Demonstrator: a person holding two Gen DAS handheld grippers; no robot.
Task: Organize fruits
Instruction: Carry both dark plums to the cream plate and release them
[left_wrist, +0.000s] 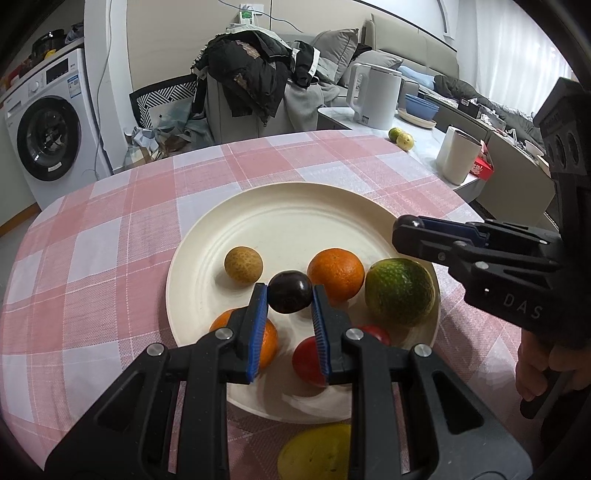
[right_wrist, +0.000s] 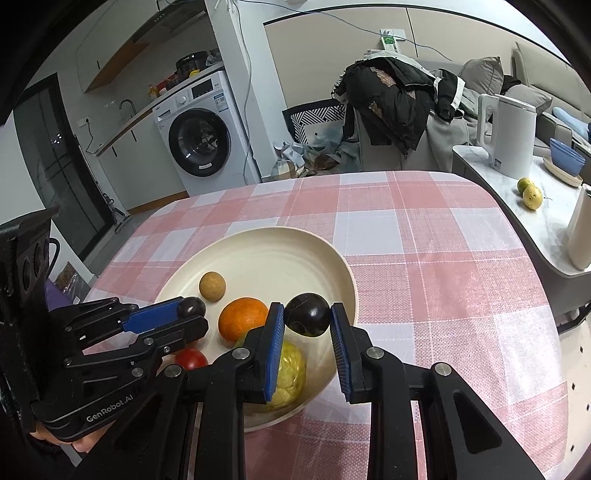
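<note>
While both grippers hang over the plate (left_wrist: 280, 206), each one carries a small dark plum pinched between its blue pads, jaws drawn in as far as the fruit allows. The left gripper (left_wrist: 290, 299) holds its plum (left_wrist: 290, 297) right at the fingertips, low above the middle of the plate, between the tan fruit (left_wrist: 243, 265) and an orange (left_wrist: 335, 273). The right gripper (right_wrist: 307, 320) holds the other plum (right_wrist: 308, 314) the same way, nearer the plate's right rim and above the green-yellow citrus (left_wrist: 400, 291). Gripping at the very tips seems sensible to me: the plums are small and round, and a tip hold keeps the fingers clear of the neighbouring fruit on the way down. Both tools tilt downward, which gives each camera a view of the spot below. A second orange (left_wrist: 271, 341) and two tomatoes (left_wrist: 306, 360) sit at the near edge of the plate, and a yellow fruit (left_wrist: 317, 452) lies off it on the checked cloth (left_wrist: 110, 258), so I judge the sorting well along but unfinished. Neither plum rests on the plate yet; release looks like the next step, gently, since round fruit rolls.
</note>
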